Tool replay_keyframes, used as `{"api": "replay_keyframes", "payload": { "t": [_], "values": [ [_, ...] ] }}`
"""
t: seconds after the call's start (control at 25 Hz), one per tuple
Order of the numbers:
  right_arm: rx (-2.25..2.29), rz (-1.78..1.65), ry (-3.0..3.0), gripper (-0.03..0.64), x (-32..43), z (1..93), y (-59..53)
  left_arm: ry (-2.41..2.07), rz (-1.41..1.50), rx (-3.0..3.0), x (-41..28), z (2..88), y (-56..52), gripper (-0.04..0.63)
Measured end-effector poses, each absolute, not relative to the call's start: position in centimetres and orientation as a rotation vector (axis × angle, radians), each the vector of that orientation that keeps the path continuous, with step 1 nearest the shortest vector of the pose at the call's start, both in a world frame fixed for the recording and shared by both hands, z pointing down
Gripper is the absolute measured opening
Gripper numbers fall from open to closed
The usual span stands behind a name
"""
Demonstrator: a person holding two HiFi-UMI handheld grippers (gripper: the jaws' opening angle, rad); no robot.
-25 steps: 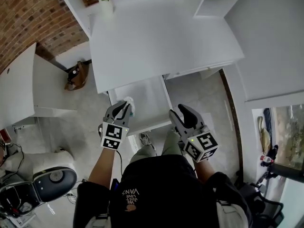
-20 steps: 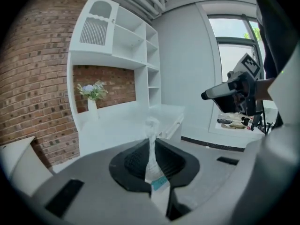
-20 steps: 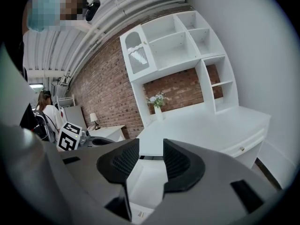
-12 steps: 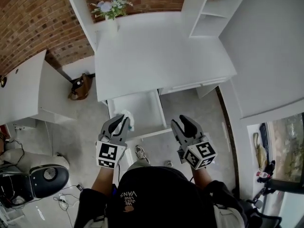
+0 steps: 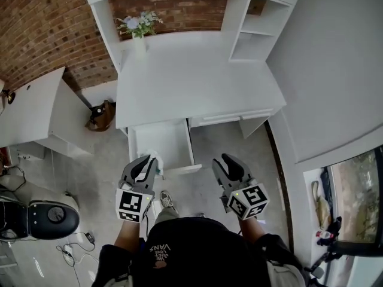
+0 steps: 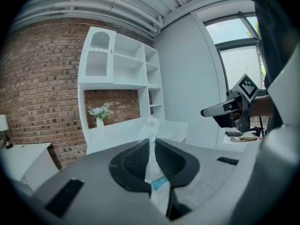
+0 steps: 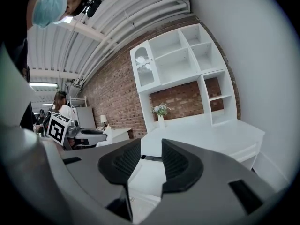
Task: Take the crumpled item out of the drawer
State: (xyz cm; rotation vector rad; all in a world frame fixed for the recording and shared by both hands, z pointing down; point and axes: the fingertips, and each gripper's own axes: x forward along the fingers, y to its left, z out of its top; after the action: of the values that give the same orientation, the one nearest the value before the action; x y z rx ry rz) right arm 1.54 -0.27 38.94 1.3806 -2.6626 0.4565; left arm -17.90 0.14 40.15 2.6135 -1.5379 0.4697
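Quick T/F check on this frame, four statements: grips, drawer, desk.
1. The left gripper is shut on the crumpled item. True.
2. The vase stands on the desk. True.
3. The drawer is closed. False: it stands open below the desk.
4. The right gripper holds the vase. False: its jaws, which have just been closing a little, stand apart with nothing between them.

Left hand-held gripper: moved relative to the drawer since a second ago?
Yes. Left hand-held gripper, shut on the crumpled item, pulled back across the drawer toward its front edge.
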Motion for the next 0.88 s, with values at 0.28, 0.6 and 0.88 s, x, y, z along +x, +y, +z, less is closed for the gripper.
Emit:
{"api": "replay_keyframes", "payload": {
  "t": [0.28,0.6,0.88],
  "values": [
    [1.32,0.412,-2.692,0.104,5.0,38.4,2.9,-1.629,0.453,2.576,-15.2,39.6,4.3,0.038],
    [1.282,0.379,-2.718,0.051,7.8,37.9,6.3,-1.686,0.417,2.576,-12.3,38.6,8.1,0.038],
    [1.282,0.394,-2.714,0.017,9.7,37.9,8.6,-1.706,0.396,2.59,-10.1,37.9,10.9,0.038]
  ]
}}
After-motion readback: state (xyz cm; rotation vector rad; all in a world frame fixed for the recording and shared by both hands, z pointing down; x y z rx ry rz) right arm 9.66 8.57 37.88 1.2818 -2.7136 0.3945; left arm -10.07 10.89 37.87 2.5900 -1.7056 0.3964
